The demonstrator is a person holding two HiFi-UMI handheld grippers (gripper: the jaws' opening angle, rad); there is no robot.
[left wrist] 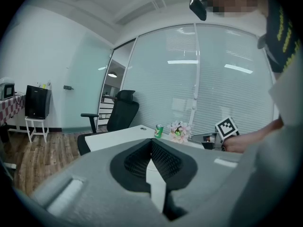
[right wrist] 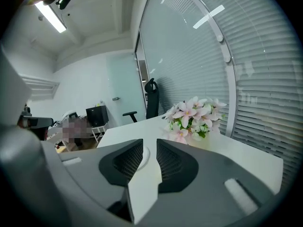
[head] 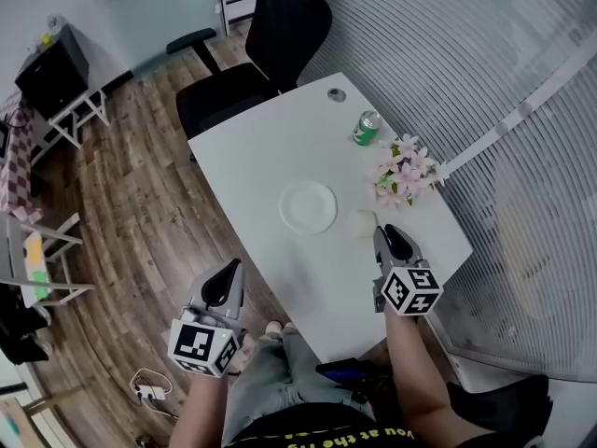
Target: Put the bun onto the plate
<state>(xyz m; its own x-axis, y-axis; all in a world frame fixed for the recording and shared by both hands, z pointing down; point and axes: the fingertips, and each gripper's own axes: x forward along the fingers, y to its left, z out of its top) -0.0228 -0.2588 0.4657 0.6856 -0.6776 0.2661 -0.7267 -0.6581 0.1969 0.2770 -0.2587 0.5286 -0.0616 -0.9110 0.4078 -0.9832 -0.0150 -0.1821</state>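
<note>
In the head view a pale bun point(head: 362, 224) lies on the white table point(head: 252, 157), just right of an empty white plate point(head: 308, 206). My right gripper point(head: 381, 231) points at the bun from the near right, its tips close to it; whether they touch is unclear. In the right gripper view its jaws point(right wrist: 149, 146) stand slightly open with nothing between them, and a curve of the plate point(right wrist: 143, 156) shows through the gap. The bun is hidden there. My left gripper point(head: 231, 269) hangs off the table's near-left edge, shut and empty point(left wrist: 151, 144).
A bunch of pink flowers point(head: 406, 171) stands just beyond the bun, near the table's right edge, with a green can point(head: 367, 128) further back. A black office chair point(head: 266, 54) sits at the far end. Frosted glass with blinds point(head: 522, 110) runs along the right.
</note>
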